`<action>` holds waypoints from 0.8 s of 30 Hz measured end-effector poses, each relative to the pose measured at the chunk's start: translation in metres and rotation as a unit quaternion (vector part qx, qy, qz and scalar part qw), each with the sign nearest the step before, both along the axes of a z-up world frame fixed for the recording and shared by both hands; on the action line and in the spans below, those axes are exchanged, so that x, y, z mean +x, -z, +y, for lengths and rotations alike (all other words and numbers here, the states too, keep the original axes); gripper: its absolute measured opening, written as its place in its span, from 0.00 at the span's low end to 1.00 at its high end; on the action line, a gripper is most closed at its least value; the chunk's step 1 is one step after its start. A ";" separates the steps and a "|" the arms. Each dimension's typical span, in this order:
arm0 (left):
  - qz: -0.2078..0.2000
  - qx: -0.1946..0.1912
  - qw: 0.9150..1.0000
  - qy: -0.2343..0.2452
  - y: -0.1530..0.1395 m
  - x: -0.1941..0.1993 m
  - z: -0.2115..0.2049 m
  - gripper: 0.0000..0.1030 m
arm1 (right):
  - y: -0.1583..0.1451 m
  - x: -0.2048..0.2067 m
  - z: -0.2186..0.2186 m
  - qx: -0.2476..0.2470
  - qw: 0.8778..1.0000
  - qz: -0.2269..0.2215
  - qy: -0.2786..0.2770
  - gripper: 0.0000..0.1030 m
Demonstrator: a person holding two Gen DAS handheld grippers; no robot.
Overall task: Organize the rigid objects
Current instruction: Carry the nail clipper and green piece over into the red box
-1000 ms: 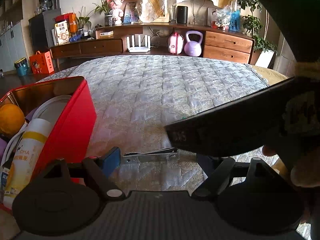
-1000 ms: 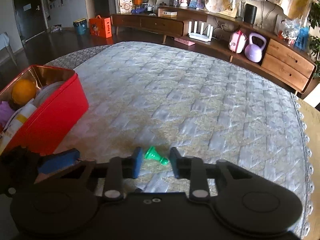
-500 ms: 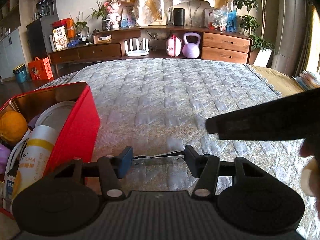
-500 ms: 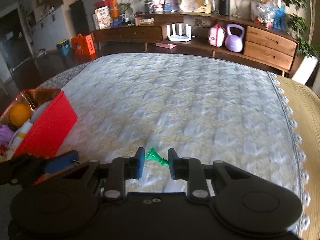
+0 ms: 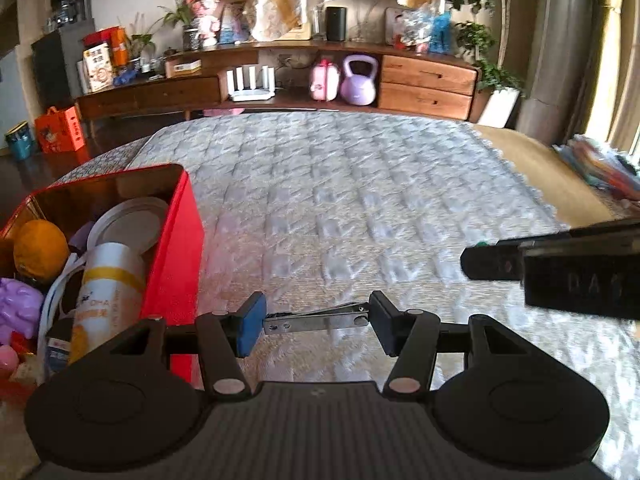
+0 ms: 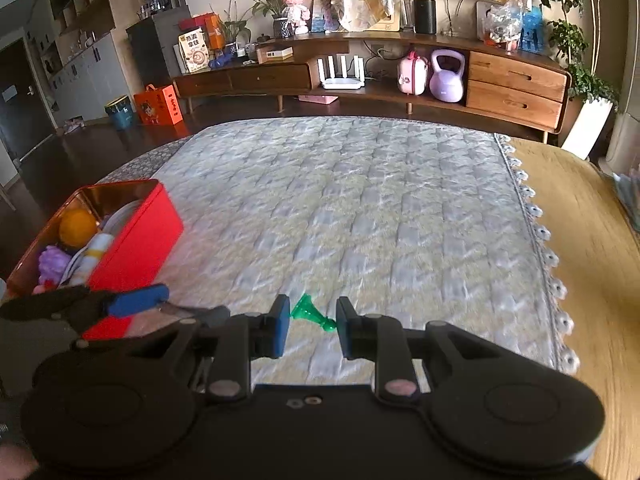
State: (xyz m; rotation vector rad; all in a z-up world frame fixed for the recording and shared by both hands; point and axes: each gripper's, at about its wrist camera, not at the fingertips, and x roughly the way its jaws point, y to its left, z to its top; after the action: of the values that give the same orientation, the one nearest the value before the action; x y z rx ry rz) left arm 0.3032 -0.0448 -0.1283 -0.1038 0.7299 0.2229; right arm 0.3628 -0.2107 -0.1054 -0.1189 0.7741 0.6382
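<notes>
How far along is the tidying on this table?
Several things already sit in the red tin: a bottle, an orange ball. The left claw grips nail clippers; the right claw grips a green pawn. Both are not yet in the tin.

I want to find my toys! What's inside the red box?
Inside the red metal box: an orange ball, white-and-yellow bottle, round white lid, purple toy. Anything underneath is hidden.
</notes>
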 end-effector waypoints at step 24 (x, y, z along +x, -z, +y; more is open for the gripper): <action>-0.030 -0.038 0.998 0.036 -0.086 -0.081 0.059 0.54 | -0.072 -0.106 0.040 0.004 0.998 -0.053 -0.044 0.23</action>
State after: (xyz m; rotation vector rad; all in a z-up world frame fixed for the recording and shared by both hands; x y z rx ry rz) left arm 0.2225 0.0145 -0.0426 -0.1559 0.6814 0.1234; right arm 0.2570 -0.1704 -0.0329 -0.1785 0.6674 0.7131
